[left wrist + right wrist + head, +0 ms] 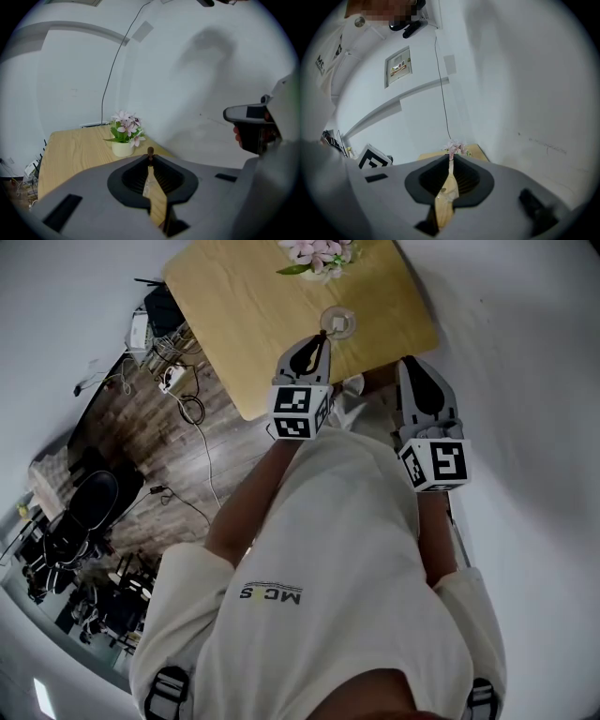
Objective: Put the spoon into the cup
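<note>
In the head view a clear glass cup (338, 322) stands on the wooden table (253, 315), seen from above. My left gripper (320, 340) hovers just on the near side of it, shut on a thin dark spoon (322, 335) whose tip pokes out toward the cup's rim. In the left gripper view only the spoon's dark end (150, 151) shows between the closed jaws; the rest is hidden. My right gripper (410, 363) is held to the right at the table's near edge, its jaws together with nothing in them (451, 157).
A white pot of pink flowers (319, 254) (124, 140) stands at the table's far side. A white wall (525, 352) runs close along the right. Left of the table lie cables and a power strip (173, 379) on the wooden floor, with dark chairs (89, 507) further off.
</note>
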